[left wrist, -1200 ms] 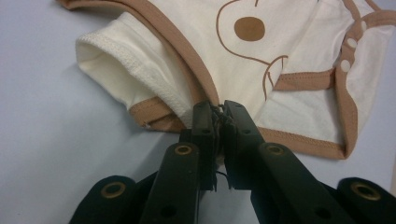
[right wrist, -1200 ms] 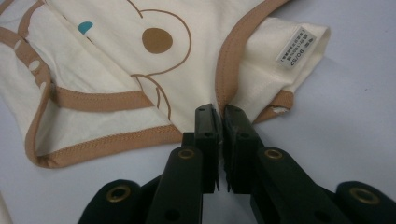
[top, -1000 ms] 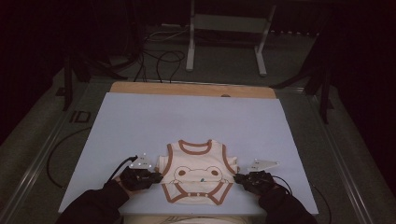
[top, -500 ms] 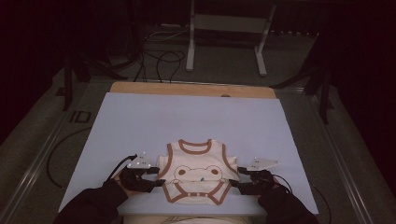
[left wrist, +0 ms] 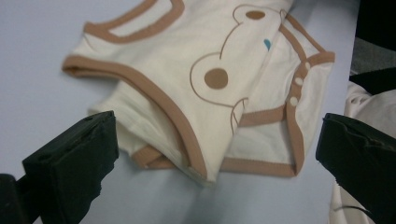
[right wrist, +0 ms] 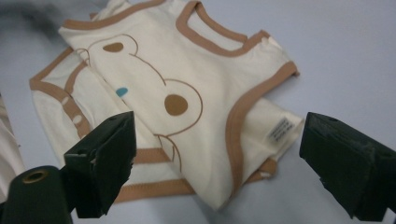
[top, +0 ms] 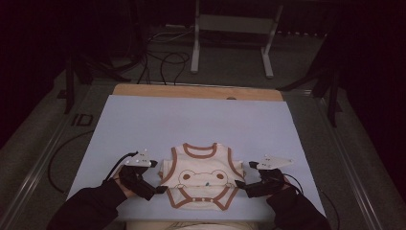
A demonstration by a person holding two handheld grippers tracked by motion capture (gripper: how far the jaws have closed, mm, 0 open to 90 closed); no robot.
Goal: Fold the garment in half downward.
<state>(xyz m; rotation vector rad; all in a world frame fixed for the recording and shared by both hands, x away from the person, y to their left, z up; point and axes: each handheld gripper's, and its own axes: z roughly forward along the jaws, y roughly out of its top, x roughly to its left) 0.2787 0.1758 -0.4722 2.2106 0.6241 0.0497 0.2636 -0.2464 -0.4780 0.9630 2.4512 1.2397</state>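
Note:
A cream baby bodysuit (top: 203, 175) with brown trim and a bear print lies flat near the front edge of the pale blue table cover (top: 191, 120), its sides folded in. My left gripper (top: 158, 190) is at its left lower corner and my right gripper (top: 243, 188) at its right lower corner, both just off the cloth. In the left gripper view the bodysuit (left wrist: 187, 70) lies beyond the left gripper (left wrist: 215, 163). The right gripper view shows the bodysuit (right wrist: 187, 70) past the right gripper (right wrist: 224, 158). Both pairs of jaws have just been opening and grip nothing.
A wooden strip (top: 196, 91) edges the far side of the table. Beyond it a metal stand (top: 232, 43) and cables (top: 163, 57) are on the dark floor. A white care label (right wrist: 279, 128) sticks out of the bodysuit's folded side.
Both grippers have opened from shut, let go of the bodysuit's sides and lifted slightly. The bodysuit stays flat on the table.

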